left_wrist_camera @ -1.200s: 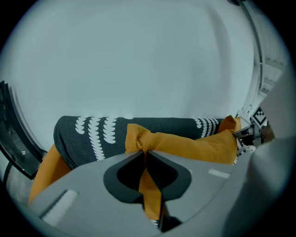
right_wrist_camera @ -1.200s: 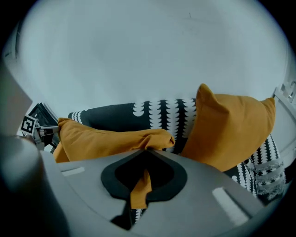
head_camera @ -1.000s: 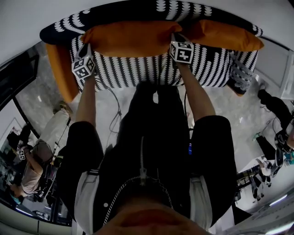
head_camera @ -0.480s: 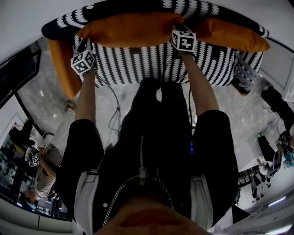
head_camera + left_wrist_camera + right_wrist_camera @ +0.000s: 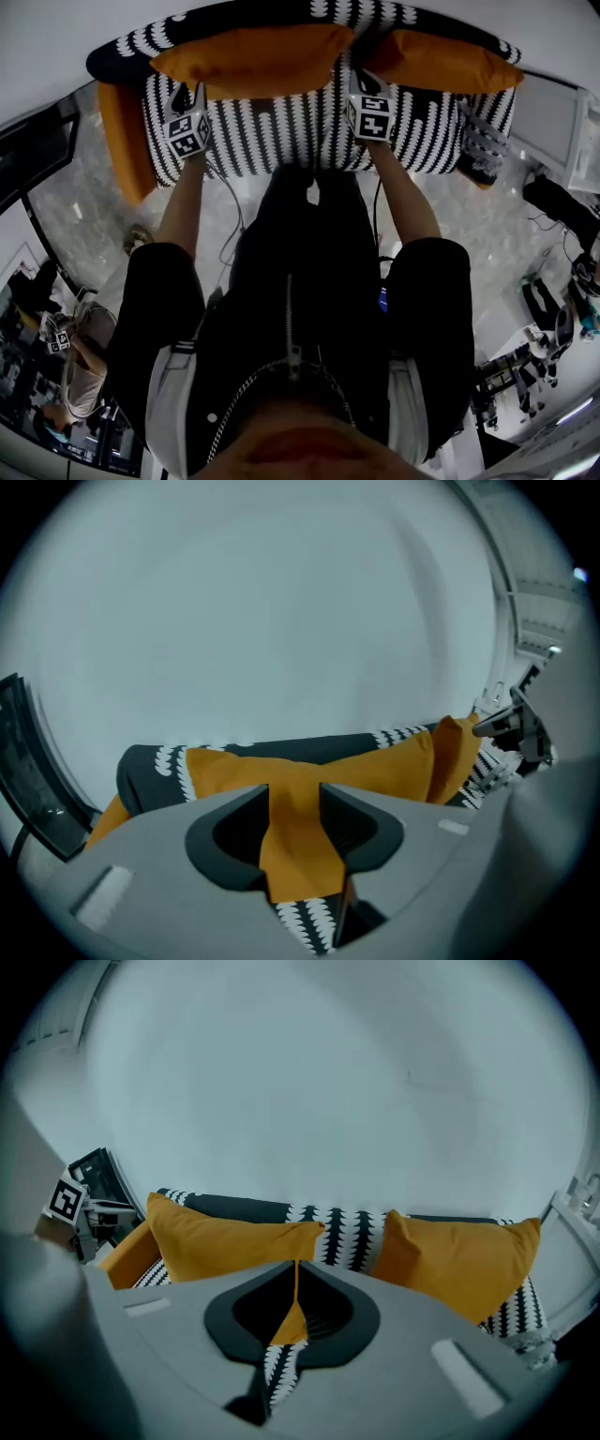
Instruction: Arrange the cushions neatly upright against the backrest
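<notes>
**A:** Head view first. Where are the cushions?

**B:** Along the top of the frame. The black-and-white patterned sofa [image 5: 281,141] carries two of them. The big orange cushion [image 5: 248,58] is at upper centre and the second orange cushion [image 5: 441,61] at upper right, both against the backrest [image 5: 122,54]. An orange piece [image 5: 122,131] sits at the sofa's end, upper left. I cannot tell whether it is a cushion or the arm.

**A:** And the grippers there?

**B:** The left gripper [image 5: 190,94] is at the big orange cushion's lower left corner. The right gripper [image 5: 364,80] is at that cushion's right end, where the two cushions meet.

**A:** Left gripper view?

**B:** The left gripper [image 5: 294,794] has its fingers [image 5: 361,827] standing wide, and they have just been opening. A fold of the big orange cushion [image 5: 375,766] lies in the gap between them. Behind it the dark backrest [image 5: 150,761] runs across mid-frame.

**A:** Right gripper view?

**B:** The right gripper [image 5: 294,1283] has its fingers [image 5: 342,1314] almost together, and they have just been closing. They are nipping a thin edge of fabric at the corner of the big orange cushion [image 5: 225,1237]. That cushion stands upright at centre left against the backrest [image 5: 342,1227]. The second orange cushion [image 5: 459,1260] stands upright at the right, with a strip of patterned backrest showing between the two. The orange piece [image 5: 127,1255] shows at the far left.
</notes>
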Action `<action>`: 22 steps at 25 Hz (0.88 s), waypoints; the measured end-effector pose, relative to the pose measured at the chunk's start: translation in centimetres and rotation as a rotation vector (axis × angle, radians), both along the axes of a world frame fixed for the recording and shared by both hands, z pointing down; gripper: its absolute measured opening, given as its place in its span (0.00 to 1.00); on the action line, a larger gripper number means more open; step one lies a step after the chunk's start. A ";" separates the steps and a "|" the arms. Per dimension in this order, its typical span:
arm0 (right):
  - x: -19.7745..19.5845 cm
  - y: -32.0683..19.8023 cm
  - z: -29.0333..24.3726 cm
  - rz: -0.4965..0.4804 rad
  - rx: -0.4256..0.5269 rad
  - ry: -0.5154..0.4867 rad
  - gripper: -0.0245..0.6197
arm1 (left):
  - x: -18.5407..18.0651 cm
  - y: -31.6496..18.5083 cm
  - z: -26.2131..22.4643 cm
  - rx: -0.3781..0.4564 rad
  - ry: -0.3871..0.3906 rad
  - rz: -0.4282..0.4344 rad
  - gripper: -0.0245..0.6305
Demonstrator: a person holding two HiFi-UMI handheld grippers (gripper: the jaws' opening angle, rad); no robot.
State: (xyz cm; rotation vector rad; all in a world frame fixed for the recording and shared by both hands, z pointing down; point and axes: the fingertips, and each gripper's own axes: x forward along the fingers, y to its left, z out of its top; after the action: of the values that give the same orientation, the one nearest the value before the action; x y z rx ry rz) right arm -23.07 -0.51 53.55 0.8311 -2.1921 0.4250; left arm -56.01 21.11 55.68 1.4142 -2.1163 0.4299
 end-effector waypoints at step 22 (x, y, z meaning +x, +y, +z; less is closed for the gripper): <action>26.5 15.3 -13.2 -0.038 0.151 -0.201 0.04 | 43.3 6.6 -12.9 0.248 0.044 0.169 0.05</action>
State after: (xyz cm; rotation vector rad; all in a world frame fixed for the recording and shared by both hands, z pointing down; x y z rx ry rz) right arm 3.47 14.77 40.31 0.8574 -2.4462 0.3406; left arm -12.70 27.68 42.78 1.7339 -2.0781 0.2015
